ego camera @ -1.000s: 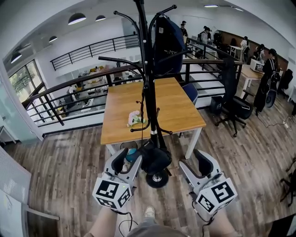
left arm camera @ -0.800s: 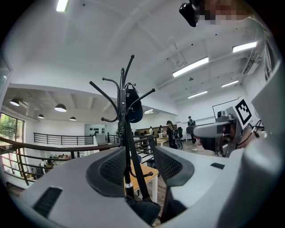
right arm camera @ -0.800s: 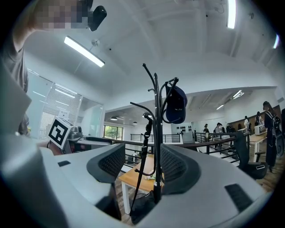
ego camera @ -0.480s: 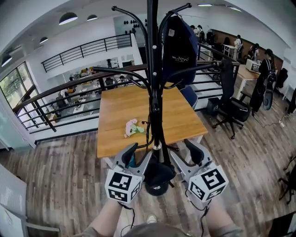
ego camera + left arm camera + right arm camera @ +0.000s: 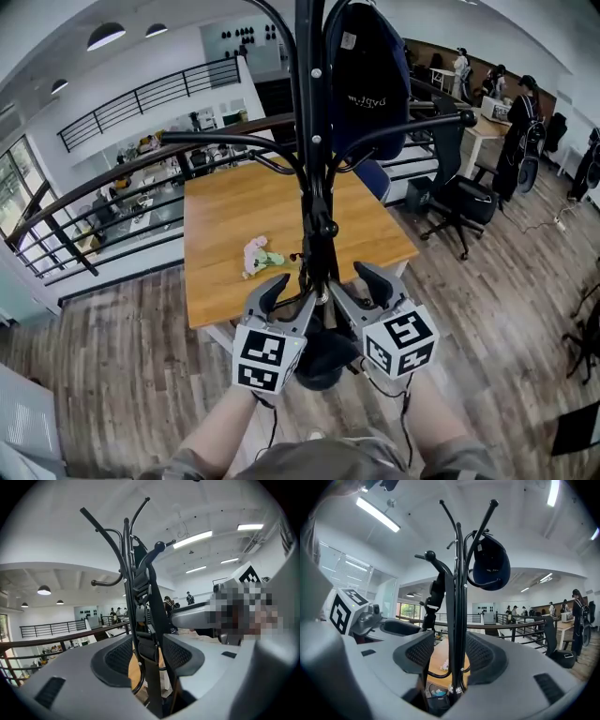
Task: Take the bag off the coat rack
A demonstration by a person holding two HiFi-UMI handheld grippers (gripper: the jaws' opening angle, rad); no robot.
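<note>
A black coat rack [image 5: 309,141] stands right in front of me. A dark navy bag [image 5: 367,75] hangs from one of its upper hooks and shows high up in the right gripper view [image 5: 490,566]. A black strap with a buckle [image 5: 140,590] hangs down along the pole to a black bag [image 5: 323,352] near the base. My left gripper [image 5: 289,295] is open, with the strap and pole between its jaws [image 5: 147,653]. My right gripper [image 5: 354,286] sits on the other side with the pole between its jaws [image 5: 450,656]. Those jaws are closing, and the pads stand clear of the pole.
A wooden table [image 5: 234,216] stands just behind the rack with a small pink and green thing [image 5: 258,255] on it. A black office chair [image 5: 459,202] is at the right. A dark railing [image 5: 112,187] runs behind the table. People stand at the far right.
Both grippers have moved up and inward until they flank the rack's pole. The rack and the navy bag have come closer in the head view.
</note>
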